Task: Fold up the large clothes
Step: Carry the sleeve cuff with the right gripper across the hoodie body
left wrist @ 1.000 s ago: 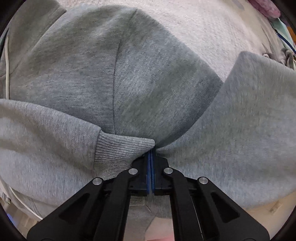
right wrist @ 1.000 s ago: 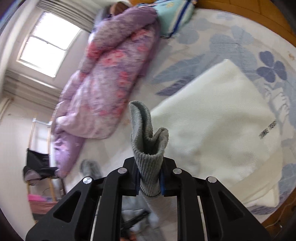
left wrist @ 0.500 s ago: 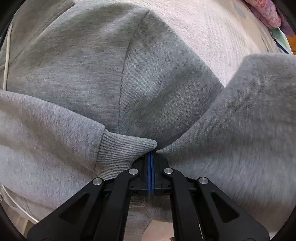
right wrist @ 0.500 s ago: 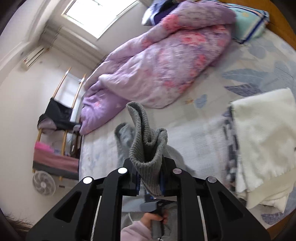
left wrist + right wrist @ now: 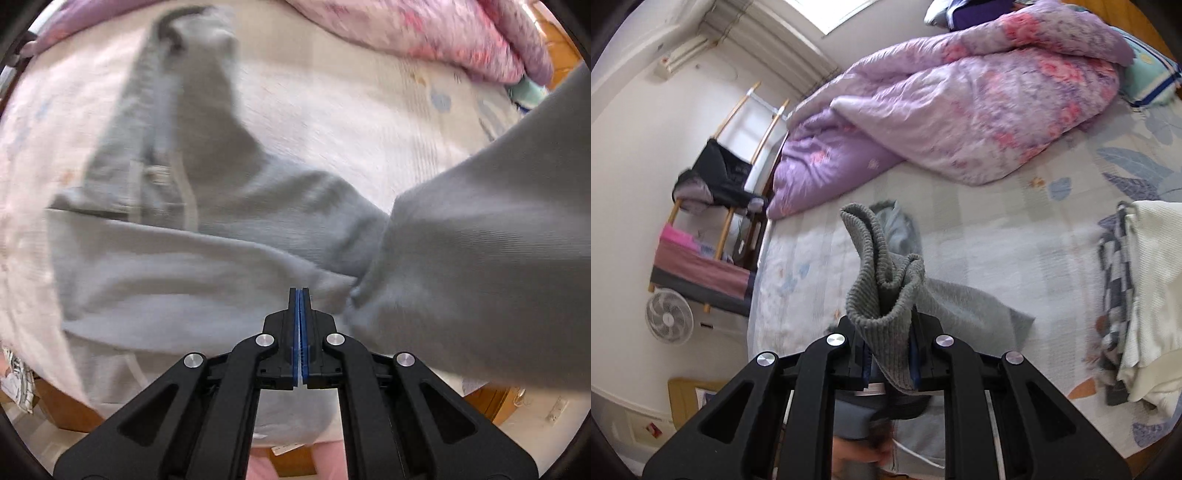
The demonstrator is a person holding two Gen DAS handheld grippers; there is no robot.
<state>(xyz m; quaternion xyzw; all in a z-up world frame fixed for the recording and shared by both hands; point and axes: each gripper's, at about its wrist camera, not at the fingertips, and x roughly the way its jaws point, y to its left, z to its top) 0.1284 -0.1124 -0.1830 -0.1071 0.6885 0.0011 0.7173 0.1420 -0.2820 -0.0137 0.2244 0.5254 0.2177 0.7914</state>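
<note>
Both grippers lifted: my left gripper [image 5: 299, 295] now rides clenched and empty above the grey hoodie [image 5: 207, 266] sprawled lengthwise on the bed [image 5: 369, 122], while my right gripper [image 5: 889, 354], nearer, grasps its ribbed cuff [image 5: 882, 291] stretching rightward.

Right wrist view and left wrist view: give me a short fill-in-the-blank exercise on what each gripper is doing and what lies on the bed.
1. The right gripper is clamped on the ribbed ____ of the grey hoodie.
2. The left gripper has its jaws ____, with no fabric between them.
3. The quilt bunched at the far side of the bed is ____ with pink flowers.
4. A white ____ stands on the floor beside the bed.

Missing words: cuff; shut; purple; fan
</note>
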